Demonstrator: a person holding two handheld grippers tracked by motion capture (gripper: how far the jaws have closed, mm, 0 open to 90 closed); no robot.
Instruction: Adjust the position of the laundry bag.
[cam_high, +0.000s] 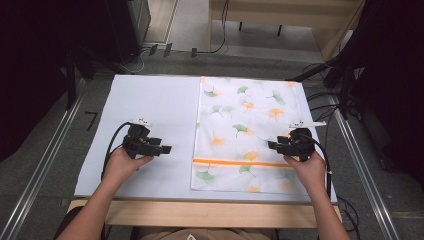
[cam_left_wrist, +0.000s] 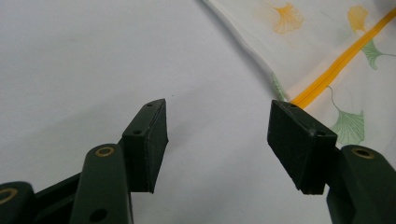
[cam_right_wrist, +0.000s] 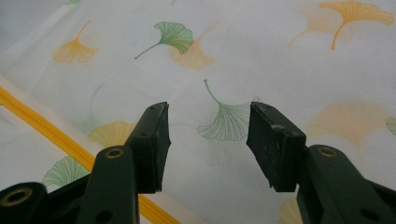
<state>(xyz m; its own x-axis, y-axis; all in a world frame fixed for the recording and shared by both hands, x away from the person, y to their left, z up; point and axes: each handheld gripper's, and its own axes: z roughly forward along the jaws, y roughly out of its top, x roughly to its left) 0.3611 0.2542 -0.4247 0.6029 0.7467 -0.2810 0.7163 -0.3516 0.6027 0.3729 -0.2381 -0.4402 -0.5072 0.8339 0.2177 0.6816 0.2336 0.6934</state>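
A white cloth (cam_high: 247, 130) printed with green and orange ginkgo leaves lies flat on the right half of the table (cam_high: 150, 105), which has a pale, plain surface. The cloth reaches from the far edge of the table almost to the near edge, and an orange stripe (cam_high: 240, 162) runs across it near its near end.

The left tool (cam_high: 162, 149) sits in the person's left hand (cam_high: 122, 162) over the bare part of the table, to the left of the cloth and apart from it, pointing toward the cloth's left edge. In the left gripper view (cam_left_wrist: 217, 140) its two black jaws stand wide apart with nothing between them; beyond them lies the plain surface, and the cloth's left edge (cam_left_wrist: 261, 60) with the end of the orange stripe (cam_left_wrist: 336, 60) shows at the upper right, close past the right-hand jaw.

The right tool (cam_high: 274, 146) is held in the person's right hand (cam_high: 310, 167) over the right part of the cloth, just beyond the orange stripe, pointing left across the fabric. In the right gripper view (cam_right_wrist: 208, 137) its jaws are also spread, empty, with a green leaf print on the cloth (cam_right_wrist: 224, 56) showing in the gap; the orange stripe (cam_right_wrist: 42, 123) crosses at the lower left. Whether the jaws touch the fabric cannot be told.

A black cable (cam_high: 112, 142) trails from the left tool back along the forearm.
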